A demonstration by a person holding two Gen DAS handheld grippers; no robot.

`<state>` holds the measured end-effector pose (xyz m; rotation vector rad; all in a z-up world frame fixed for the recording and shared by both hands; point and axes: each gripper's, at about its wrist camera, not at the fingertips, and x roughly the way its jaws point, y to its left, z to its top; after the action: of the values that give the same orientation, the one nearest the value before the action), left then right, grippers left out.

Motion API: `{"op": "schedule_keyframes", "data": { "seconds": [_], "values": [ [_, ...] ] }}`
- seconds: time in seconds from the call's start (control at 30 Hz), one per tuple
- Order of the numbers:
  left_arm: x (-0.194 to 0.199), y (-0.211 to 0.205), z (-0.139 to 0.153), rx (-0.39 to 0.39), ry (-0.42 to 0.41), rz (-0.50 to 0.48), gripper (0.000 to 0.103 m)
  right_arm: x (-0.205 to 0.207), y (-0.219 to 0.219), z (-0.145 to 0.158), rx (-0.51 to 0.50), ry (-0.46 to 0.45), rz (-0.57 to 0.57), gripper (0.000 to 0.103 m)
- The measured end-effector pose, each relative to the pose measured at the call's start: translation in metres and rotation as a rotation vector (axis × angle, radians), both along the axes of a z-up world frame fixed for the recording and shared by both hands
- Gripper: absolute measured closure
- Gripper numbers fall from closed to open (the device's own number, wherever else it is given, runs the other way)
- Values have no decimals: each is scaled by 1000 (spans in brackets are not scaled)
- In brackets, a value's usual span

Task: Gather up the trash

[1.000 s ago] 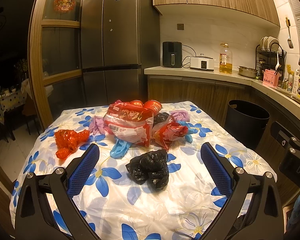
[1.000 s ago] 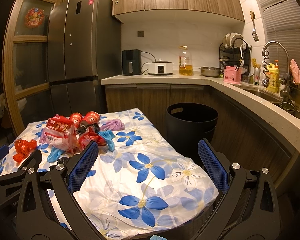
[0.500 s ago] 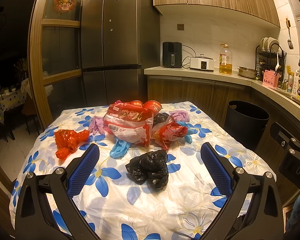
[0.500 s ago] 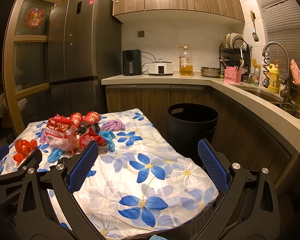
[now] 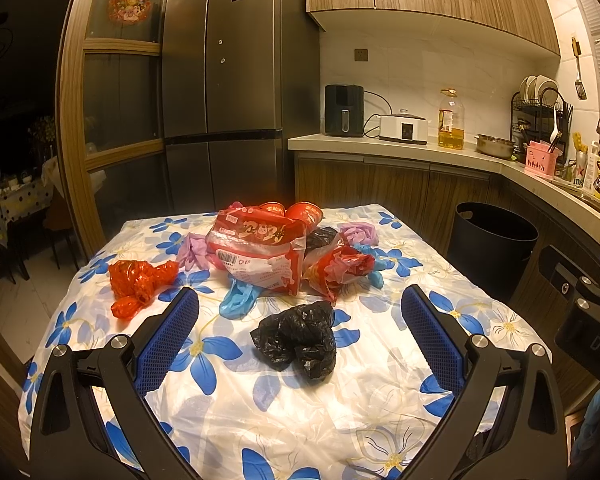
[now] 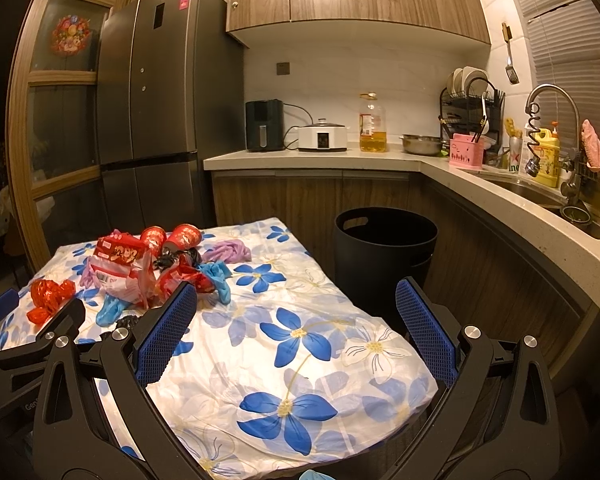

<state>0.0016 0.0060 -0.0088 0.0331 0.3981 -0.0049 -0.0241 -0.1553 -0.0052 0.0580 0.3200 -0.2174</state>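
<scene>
Trash lies on a table with a blue-flowered cloth (image 5: 380,392). A crumpled black bag (image 5: 300,338) lies nearest, between and just beyond the fingers of my open, empty left gripper (image 5: 298,312). Behind it are a red-and-white snack bag (image 5: 256,254), a red plastic bag (image 5: 138,284) at the left, blue gloves (image 5: 236,300), purple wads and two red cups (image 6: 182,236). My right gripper (image 6: 296,312) is open and empty over the table's right part (image 6: 300,360). A black trash bin (image 6: 384,256) stands on the floor beyond the table's right edge.
A grey fridge (image 5: 224,88) stands behind the table. An L-shaped counter (image 6: 440,166) at the back and right carries an air fryer, cooker, oil bottle, dish rack and sink (image 6: 540,196). A wooden glass door frame (image 5: 72,120) is at the left.
</scene>
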Motion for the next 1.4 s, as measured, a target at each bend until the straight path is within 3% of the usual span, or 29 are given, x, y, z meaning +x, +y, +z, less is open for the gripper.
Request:
{"op": "schedule_keyframes", "data": {
  "seconds": [1.4],
  "values": [
    [0,3,-1,-5,0,2,5,2,4,2,1,-2,1,5]
  ]
}}
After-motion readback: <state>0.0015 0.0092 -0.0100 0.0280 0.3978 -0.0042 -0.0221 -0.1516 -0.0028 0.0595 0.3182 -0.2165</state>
